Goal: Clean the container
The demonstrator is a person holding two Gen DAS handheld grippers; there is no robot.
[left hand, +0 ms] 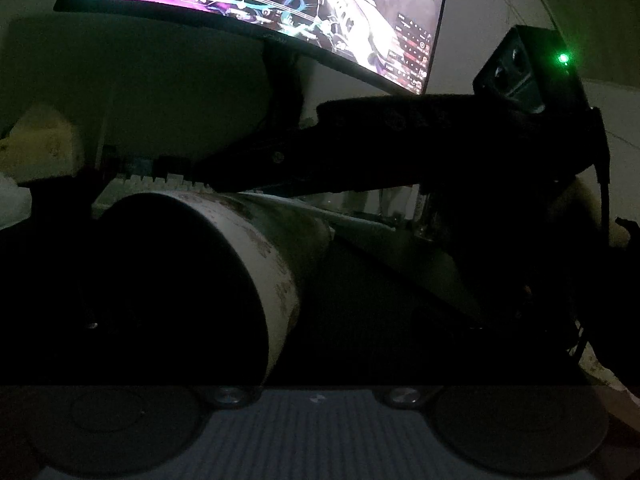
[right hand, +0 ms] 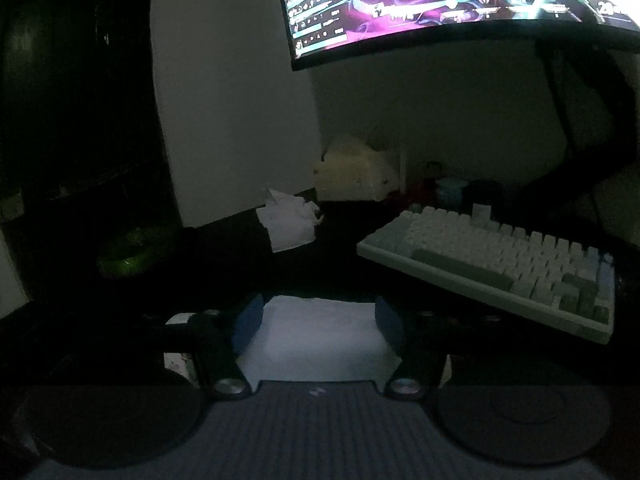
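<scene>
You hold the right gripper closed on the white cloth for wiping the container; left gripper state cannot be told.

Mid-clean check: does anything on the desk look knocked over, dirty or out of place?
Yes. The white container sits sideways close before the left hand-held gripper, its wall marked with brownish smudges. A crumpled tissue lies loose beside the keyboard. The right hand-held gripper has a white cloth between its fingers. Too dark to spot spills.
</scene>
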